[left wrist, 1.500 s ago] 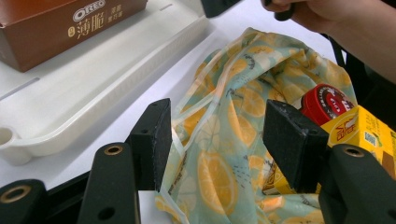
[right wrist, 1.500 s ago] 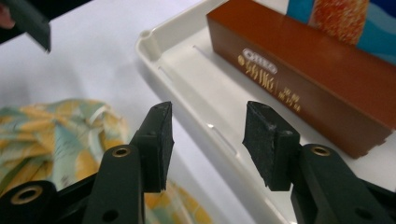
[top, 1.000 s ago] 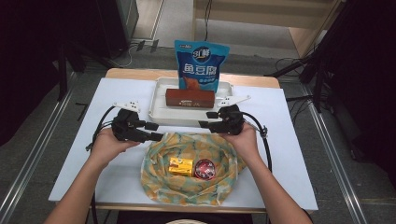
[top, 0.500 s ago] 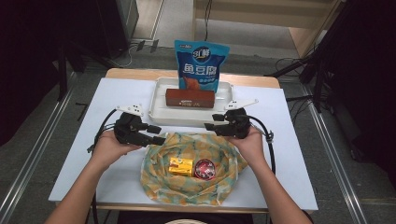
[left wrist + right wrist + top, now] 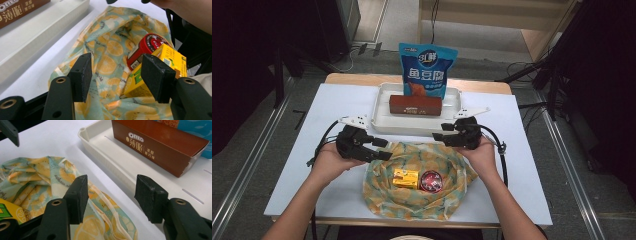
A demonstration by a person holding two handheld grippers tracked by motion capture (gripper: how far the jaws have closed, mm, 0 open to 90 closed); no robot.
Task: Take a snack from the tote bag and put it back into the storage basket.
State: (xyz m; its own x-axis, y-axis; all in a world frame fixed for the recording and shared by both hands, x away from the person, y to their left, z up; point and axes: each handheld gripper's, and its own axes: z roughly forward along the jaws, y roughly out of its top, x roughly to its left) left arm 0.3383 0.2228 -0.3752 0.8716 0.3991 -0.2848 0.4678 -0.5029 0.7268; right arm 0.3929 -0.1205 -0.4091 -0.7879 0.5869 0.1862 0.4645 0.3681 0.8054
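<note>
Flanking the fabric bag [image 5: 419,187] on the table, left gripper [image 5: 379,150] and right gripper [image 5: 441,136] are held open, nothing gripped; right jaws just widened, presumably for its rim. Yellow carton [image 5: 406,177] and red can [image 5: 430,181] lie inside.

The high view looks forward and down from above the person's side of the table [image 5: 312,130]. Each gripper view sits close behind its own jaws, looking low across the table. Both gripper views share the patterned cloth [image 5: 112,47] and the white tray [image 5: 120,162] beyond the jaws.
</note>
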